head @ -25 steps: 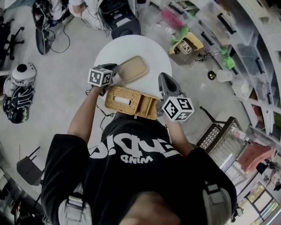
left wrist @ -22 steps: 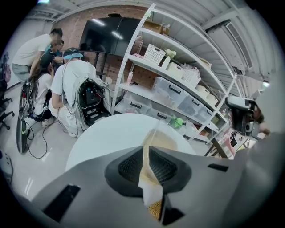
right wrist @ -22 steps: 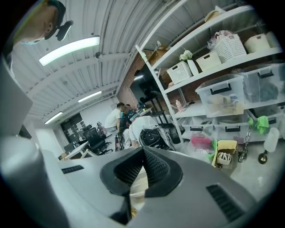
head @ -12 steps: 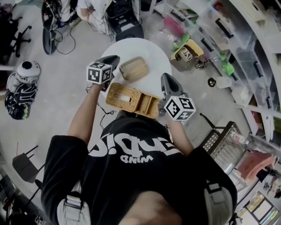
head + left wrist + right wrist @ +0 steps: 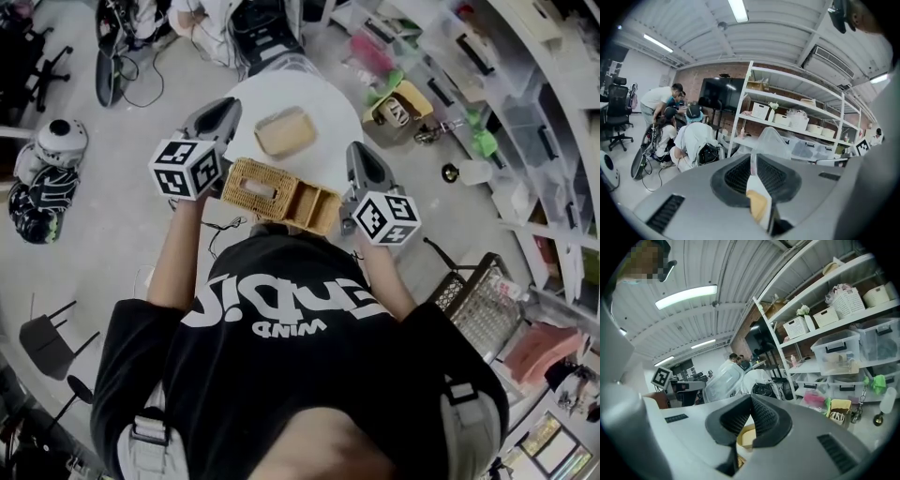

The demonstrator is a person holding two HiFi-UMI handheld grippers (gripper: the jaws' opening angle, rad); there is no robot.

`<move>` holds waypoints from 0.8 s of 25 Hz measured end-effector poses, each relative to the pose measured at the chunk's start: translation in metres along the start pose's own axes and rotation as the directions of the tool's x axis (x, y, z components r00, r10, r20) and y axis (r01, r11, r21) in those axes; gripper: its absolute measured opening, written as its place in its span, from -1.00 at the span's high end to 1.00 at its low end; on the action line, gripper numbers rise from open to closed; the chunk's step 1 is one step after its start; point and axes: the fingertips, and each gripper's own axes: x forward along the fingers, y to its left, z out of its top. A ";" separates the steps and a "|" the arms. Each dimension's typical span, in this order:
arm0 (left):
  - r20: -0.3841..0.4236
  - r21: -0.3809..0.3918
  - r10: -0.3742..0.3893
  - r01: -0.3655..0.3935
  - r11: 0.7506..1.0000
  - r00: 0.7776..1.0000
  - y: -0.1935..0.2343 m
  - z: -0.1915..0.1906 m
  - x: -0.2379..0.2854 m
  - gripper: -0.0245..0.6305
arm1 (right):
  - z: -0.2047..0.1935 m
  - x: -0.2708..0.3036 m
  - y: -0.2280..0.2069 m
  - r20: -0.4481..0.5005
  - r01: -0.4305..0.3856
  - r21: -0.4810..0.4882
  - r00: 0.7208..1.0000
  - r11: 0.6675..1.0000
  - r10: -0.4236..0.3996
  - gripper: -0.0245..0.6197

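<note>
A tan woven basket (image 5: 281, 193) with an open compartment hangs between my two grippers above a white round table (image 5: 330, 122). My left gripper (image 5: 218, 131) is shut on the basket's left end wall, seen as a thin pale and tan strip (image 5: 758, 206) pinched between the jaws of the left gripper (image 5: 753, 161). My right gripper (image 5: 362, 167) is shut on the right end, where the basket's rim (image 5: 746, 436) shows between the jaws of the right gripper (image 5: 750, 401). A tan rectangular lid (image 5: 284, 131) lies on the table beyond the basket.
Shelves with plastic bins (image 5: 525, 112) run along the right. A yellow box (image 5: 398, 108) stands on the floor by the table. People (image 5: 691, 140) crouch beyond the table. A wire crate (image 5: 469, 300) is at my right, and a helmet (image 5: 58, 141) lies on the floor at left.
The basket has risen and shifted left with both grippers. The left gripper has tilted upward; its view now shows shelves and ceiling instead of the table top.
</note>
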 end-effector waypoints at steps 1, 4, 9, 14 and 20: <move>0.020 -0.003 0.009 -0.009 1.000 1.000 -0.005 0.005 -0.010 0.80 | 0.000 -0.002 0.000 -0.001 -0.002 -0.005 1.000 1.000 0.002 0.93; 0.069 -0.025 0.039 -0.037 0.999 0.997 -0.018 0.012 -0.035 0.80 | 0.003 -0.006 0.002 -0.003 -0.014 -0.025 1.000 1.000 0.014 0.93; 0.124 -0.017 0.086 -0.085 0.996 0.989 -0.032 0.007 -0.065 0.80 | 0.008 -0.012 0.013 0.015 -0.036 -0.069 0.999 0.997 0.037 0.93; 0.164 -0.014 0.124 -0.124 0.992 0.979 -0.038 -0.010 -0.080 0.80 | 0.014 -0.018 0.016 0.042 -0.048 -0.097 0.998 0.994 0.053 0.93; 0.170 -0.026 0.163 -0.161 0.987 0.972 -0.028 -0.029 -0.078 0.81 | 0.014 -0.017 0.013 0.063 -0.047 -0.101 0.997 0.994 0.053 0.93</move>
